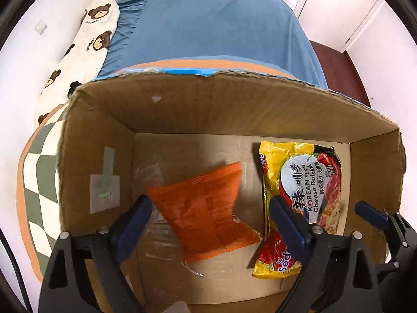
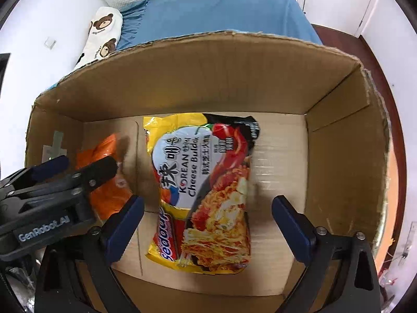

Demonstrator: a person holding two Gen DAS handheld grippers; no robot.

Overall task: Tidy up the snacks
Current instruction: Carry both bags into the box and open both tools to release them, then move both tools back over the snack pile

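Both grippers hang over an open cardboard box (image 1: 109,140), pointing down into it. The left gripper (image 1: 211,214) has its jaws spread wide, nothing pressed between the pads; an orange packet (image 1: 206,208) lies on the box floor below, looking slightly blurred. The right gripper (image 2: 208,211) is likewise wide open above a noodle pack (image 2: 206,195), which lies flat on the floor, not pinched. In the left wrist view the noodle pack sits at 3 o'clock of the orange packet, seemingly just touching its corner. Behind the box, at 12 o'clock, lies a blue sheet (image 1: 208,26) with a bear-print pillow (image 1: 88,44) at 10 o'clock.
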